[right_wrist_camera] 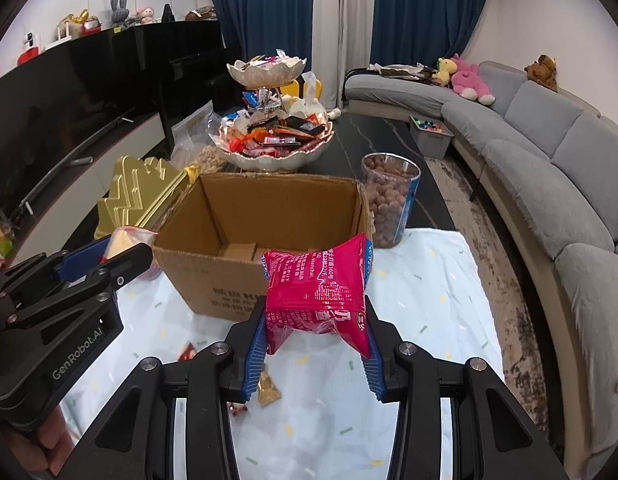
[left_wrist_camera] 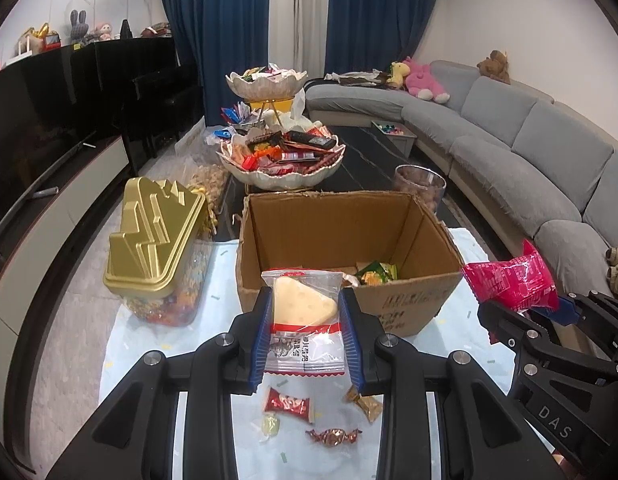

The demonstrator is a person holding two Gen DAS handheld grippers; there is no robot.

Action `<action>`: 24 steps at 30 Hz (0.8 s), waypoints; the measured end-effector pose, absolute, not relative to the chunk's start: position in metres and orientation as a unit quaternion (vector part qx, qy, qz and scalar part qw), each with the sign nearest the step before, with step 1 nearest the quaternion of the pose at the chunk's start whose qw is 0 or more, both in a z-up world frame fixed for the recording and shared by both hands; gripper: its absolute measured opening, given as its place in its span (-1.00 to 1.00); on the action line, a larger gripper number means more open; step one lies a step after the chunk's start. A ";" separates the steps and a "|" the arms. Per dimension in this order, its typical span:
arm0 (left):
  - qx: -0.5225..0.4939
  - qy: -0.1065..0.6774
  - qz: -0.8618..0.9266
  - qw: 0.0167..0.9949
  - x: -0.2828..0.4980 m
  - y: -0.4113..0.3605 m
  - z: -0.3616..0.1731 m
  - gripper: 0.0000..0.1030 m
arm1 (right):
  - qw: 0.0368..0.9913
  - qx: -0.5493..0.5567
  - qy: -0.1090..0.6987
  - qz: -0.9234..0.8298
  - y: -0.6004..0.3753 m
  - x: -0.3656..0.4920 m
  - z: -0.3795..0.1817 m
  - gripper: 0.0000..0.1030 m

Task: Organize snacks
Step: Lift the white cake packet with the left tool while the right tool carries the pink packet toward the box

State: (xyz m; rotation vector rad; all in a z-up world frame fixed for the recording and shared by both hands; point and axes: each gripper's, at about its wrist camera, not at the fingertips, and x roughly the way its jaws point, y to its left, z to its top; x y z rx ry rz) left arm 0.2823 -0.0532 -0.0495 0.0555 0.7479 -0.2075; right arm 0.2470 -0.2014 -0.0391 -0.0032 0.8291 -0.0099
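Snacks partly sorted: cardboard box [left_wrist_camera: 345, 240] holds a few, left claw [left_wrist_camera: 305, 312] grips cheese-wedge pack [left_wrist_camera: 303, 304], right claw [right_wrist_camera: 317, 334] grips pink packet [right_wrist_camera: 317, 284] near the box, loose candies [left_wrist_camera: 289, 400] remain on tabletop [left_wrist_camera: 149, 344].

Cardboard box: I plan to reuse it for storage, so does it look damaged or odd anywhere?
Yes. The cardboard box has no flaps; its top rim is torn and ragged, most clearly along the right edge and back rim. The print on its front reads upside down. A green packet lies inside.
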 end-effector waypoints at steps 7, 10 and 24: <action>0.027 0.361 -0.103 0.927 0.296 -0.054 -0.046 -0.37 | 0.918 -0.003 0.397 -0.006 -0.201 0.263 -0.034 -0.17; 0.028 0.359 -0.103 0.927 0.305 -0.054 -0.045 -0.37 | 0.919 -0.003 0.395 -0.006 -0.201 0.270 -0.031 -0.17; 0.033 0.362 -0.106 0.925 0.340 -0.059 -0.047 -0.37 | 0.922 -0.012 0.387 0.002 -0.199 0.306 -0.028 -0.17</action>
